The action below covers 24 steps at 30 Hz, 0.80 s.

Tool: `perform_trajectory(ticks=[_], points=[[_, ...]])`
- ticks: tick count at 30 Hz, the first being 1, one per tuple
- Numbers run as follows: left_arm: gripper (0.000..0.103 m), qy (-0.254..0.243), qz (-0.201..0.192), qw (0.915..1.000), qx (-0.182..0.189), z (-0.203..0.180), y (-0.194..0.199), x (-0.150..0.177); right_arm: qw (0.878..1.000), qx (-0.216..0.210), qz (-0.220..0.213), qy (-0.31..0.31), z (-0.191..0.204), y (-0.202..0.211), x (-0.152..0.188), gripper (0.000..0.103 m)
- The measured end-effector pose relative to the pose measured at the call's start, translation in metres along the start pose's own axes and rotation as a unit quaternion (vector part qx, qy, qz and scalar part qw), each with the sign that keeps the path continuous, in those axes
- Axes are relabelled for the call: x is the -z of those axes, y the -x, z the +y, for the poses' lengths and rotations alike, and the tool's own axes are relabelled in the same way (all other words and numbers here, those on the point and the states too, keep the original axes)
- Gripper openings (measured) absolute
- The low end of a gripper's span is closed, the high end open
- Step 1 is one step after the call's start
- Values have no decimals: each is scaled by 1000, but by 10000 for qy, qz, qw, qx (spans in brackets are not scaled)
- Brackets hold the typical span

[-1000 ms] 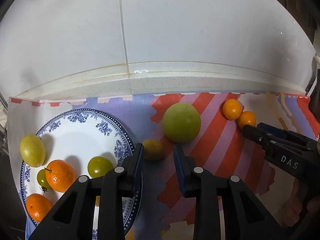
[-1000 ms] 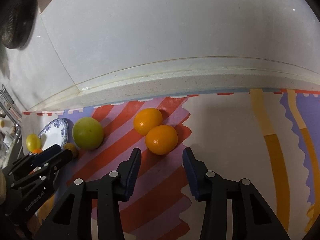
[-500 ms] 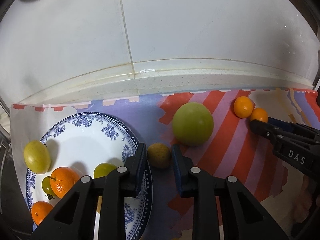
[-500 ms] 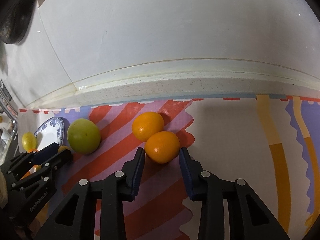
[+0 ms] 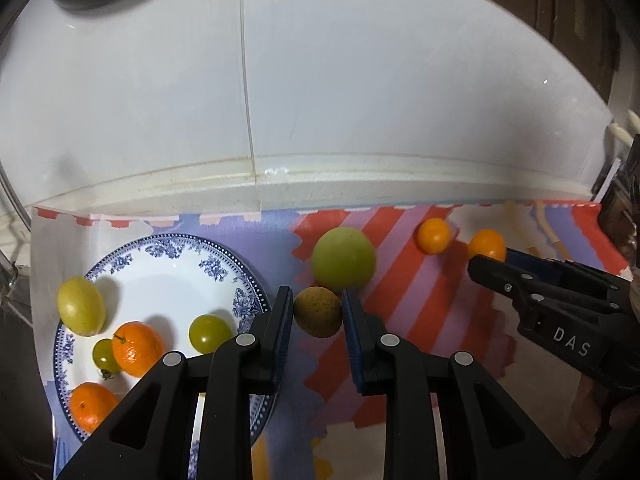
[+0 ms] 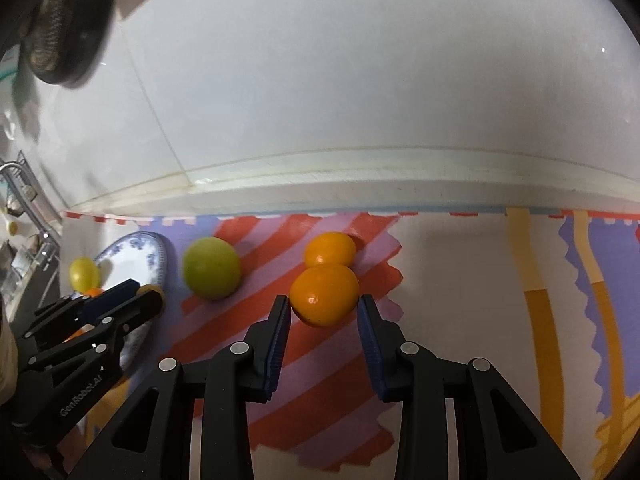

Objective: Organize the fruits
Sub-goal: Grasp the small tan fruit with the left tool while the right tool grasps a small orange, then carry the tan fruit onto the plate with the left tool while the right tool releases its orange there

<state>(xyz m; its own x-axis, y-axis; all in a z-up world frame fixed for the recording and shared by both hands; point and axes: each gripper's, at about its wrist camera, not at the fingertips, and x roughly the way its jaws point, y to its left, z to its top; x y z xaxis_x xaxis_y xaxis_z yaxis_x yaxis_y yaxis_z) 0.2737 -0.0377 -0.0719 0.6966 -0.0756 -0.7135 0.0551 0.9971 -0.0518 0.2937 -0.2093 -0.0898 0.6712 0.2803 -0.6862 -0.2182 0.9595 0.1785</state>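
A blue-patterned white plate [image 5: 160, 264] holds several fruits: a yellow one [image 5: 81, 311], oranges [image 5: 138, 348] and small green ones [image 5: 209, 333]. My left gripper [image 5: 316, 312] is closed around a small brownish-yellow fruit [image 5: 318, 312] on the mat just right of the plate; its pads touch both sides. A large green fruit [image 5: 343, 257] lies just behind. My right gripper [image 6: 323, 312] has its jaws around the near orange [image 6: 324, 295], with small gaps at each side. A second orange [image 6: 330, 249] touches it behind.
A colourful striped mat [image 6: 460, 280] covers the counter. A white ledge and tiled wall [image 6: 360, 184] run along the back. A metal rack [image 6: 24, 216] stands at the far left. The plate [image 6: 132, 252] and green fruit [image 6: 211, 267] also show in the right wrist view.
My left gripper moved forward and closed around the brownish-yellow fruit. My right gripper moved forward so its jaws now flank the near orange, which has shifted away from the second orange.
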Motion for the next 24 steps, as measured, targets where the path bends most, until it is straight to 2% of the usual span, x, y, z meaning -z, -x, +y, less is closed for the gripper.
perform_trajectory(ticks=[11, 17, 24], points=[[26, 147, -501, 9985, 143, 10, 53, -14, 9983, -178, -410, 369, 36, 50, -10, 36], [26, 262, -755, 9968, 42, 27, 77, -18, 9955, -369, -611, 623, 63, 68, -20, 36], [26, 428, -909, 9947, -200, 62, 94, -19, 9912, -673, -605, 967, 102, 62, -32, 36]])
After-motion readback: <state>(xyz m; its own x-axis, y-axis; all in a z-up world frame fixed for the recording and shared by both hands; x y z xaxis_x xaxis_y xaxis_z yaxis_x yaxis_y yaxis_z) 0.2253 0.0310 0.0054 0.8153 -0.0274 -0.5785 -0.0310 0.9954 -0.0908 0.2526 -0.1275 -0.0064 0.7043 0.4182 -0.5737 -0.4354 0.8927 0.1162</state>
